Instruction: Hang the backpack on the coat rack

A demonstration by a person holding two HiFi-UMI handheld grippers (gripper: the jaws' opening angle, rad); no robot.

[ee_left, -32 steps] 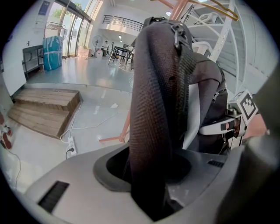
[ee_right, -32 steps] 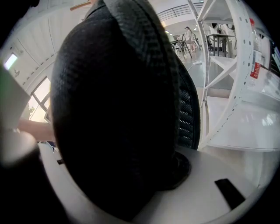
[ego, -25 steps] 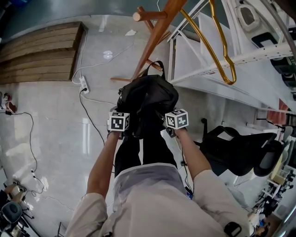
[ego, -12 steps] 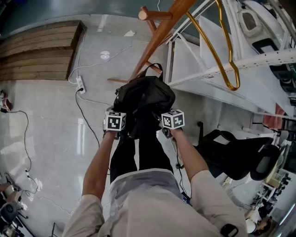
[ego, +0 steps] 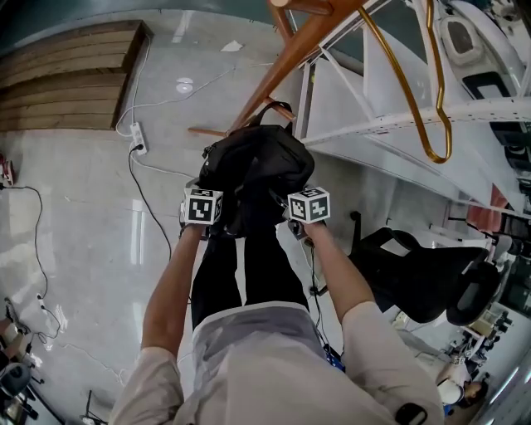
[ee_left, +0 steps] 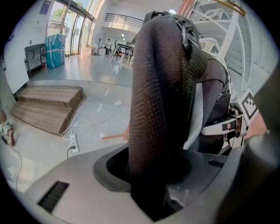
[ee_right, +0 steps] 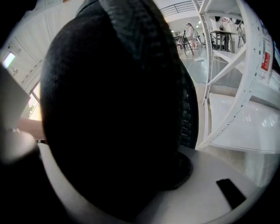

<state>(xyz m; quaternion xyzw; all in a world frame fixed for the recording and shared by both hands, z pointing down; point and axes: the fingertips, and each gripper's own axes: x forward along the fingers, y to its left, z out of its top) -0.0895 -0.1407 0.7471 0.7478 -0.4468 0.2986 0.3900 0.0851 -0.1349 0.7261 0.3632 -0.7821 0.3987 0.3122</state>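
Observation:
The black backpack (ego: pixel 253 162) hangs in the air between my two grippers, right in front of the person's legs. Its top carry loop (ego: pixel 278 108) points toward the slanting wooden coat rack pole (ego: pixel 286 66), which stands just behind it; one rack peg (ego: pixel 286 4) shows at the top edge. My left gripper (ego: pixel 206 203) is shut on a padded mesh shoulder strap (ee_left: pixel 157 100) that runs up between its jaws. My right gripper (ego: pixel 305 203) is shut on another thick black part of the backpack (ee_right: pixel 109 109), which fills most of the right gripper view.
A white metal shelf frame (ego: pixel 398 124) stands right of the rack, with a gold hanger (ego: pixel 419 108) on it. A black office chair (ego: pixel 423 274) sits at lower right. Wooden steps (ego: pixel 66 79) lie far left, and a power strip (ego: pixel 135 137) with cables crosses the floor.
Both grippers and the backpack have sunk a little, staying together. In the head view the rack's peg has slid up to the top edge.

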